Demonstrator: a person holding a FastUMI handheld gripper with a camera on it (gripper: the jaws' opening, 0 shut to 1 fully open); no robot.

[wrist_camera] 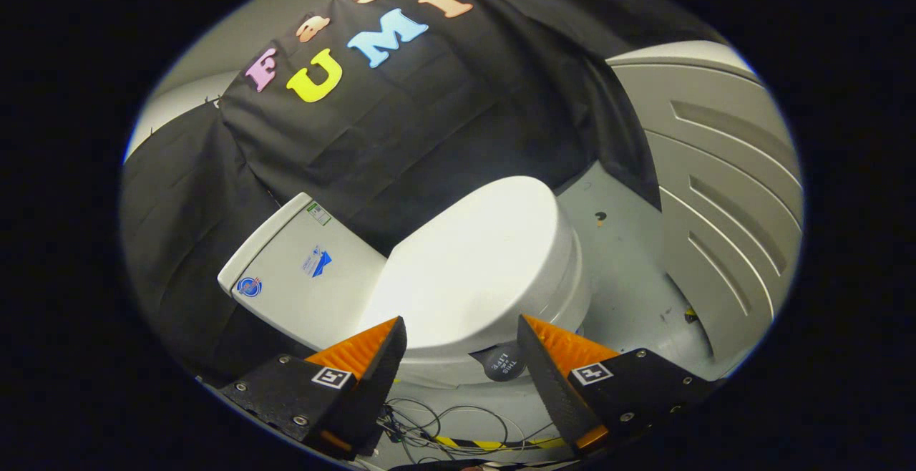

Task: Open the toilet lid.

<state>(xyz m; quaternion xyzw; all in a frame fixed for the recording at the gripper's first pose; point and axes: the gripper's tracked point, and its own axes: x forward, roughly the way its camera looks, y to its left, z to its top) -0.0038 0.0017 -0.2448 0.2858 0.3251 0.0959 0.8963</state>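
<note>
Clearly the toilet lid (476, 256) is down, lying flat and closed over the bowl of a white toilet (565, 292), and it sits just ahead of the gripper (461, 331) and partly between its fingers. The gripper stands wide apart, with nothing held; its two fingertips frame the near rim of the lid without touching it, as far as the view lets one judge. Each finger carries a small square marker on its upper face.

Beside the lid, on the far side of the left finger, sits the toilet's tank (300, 274), its flat top bearing a few small stickers (too small to make out). Black cloth (429, 120) hangs behind the tank and the lid as the booth's wall. Beyond the right finger, a grey moulded panel (723, 192) with raised ribs curves around the toilet's other side, and a pale grey floor (630, 270) runs between it and the bowl, marked by a small dark spot. Low between the fingers, under the lid's near rim, a dark round cap (503, 363) shows, and thin loose wires (444, 421) lie tangled below it near a yellow-and-black striped strip (494, 444).
</note>
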